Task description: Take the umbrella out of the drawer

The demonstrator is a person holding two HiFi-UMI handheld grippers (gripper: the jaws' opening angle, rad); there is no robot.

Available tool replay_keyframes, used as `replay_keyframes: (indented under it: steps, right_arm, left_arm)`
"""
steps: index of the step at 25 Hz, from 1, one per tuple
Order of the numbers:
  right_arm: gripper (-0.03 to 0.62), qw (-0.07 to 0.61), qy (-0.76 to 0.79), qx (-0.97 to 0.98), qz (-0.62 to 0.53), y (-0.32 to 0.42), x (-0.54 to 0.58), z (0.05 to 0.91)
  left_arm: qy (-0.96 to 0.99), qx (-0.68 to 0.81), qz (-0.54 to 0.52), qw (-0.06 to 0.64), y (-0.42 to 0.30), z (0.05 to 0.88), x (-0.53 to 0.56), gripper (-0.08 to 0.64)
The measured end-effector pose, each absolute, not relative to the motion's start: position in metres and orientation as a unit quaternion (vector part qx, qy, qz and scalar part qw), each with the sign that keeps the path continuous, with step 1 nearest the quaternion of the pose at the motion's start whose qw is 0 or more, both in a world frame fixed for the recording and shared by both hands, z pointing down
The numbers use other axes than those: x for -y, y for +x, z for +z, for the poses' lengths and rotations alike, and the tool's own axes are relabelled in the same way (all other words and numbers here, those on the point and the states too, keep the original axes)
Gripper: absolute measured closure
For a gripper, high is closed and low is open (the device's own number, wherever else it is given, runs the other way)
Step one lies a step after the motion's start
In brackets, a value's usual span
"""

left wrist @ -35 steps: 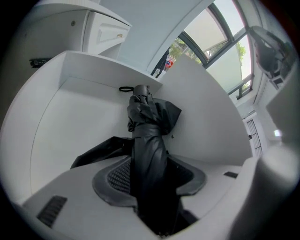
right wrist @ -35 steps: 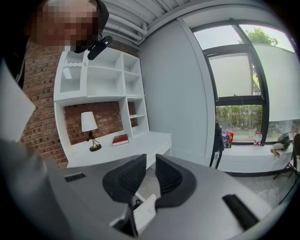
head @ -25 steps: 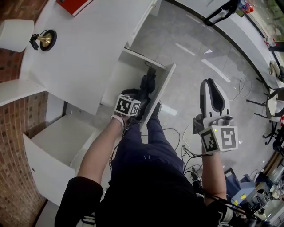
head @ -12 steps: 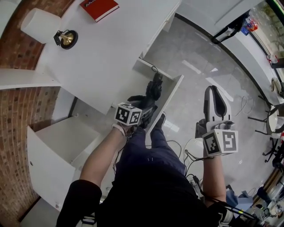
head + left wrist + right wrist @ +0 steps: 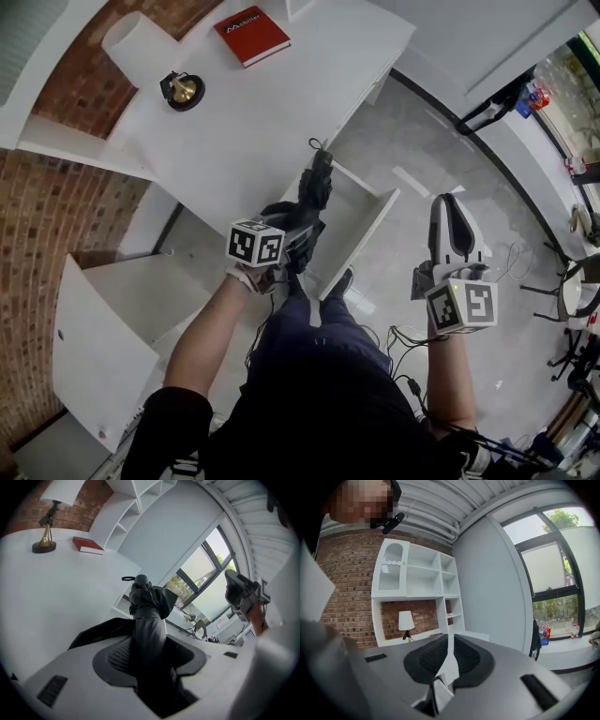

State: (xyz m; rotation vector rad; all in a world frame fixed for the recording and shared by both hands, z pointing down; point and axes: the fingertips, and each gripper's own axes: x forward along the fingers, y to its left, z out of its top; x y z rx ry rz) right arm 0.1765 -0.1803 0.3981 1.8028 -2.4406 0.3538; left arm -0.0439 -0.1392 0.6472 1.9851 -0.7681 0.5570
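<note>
Red book [image 5: 251, 36] lettering illegible

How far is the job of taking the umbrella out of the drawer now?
Done, it seems: the black folded umbrella is raised above the open white drawer. In hand: the left tool is shut on it; the right tool is shut, empty. Left: probably only setting it down somewhere.
</note>
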Motion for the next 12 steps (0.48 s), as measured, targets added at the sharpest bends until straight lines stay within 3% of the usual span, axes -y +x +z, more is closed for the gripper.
replay_keyframes:
  steps: [12]
  right_arm:
    - [0.560, 0.041, 0.587, 0.803, 0.092, 0.139, 0.210, 0.372]
  left_arm:
    - [0.778, 0.406, 0.203, 0.435, -0.173, 0.619, 0.207, 0.353]
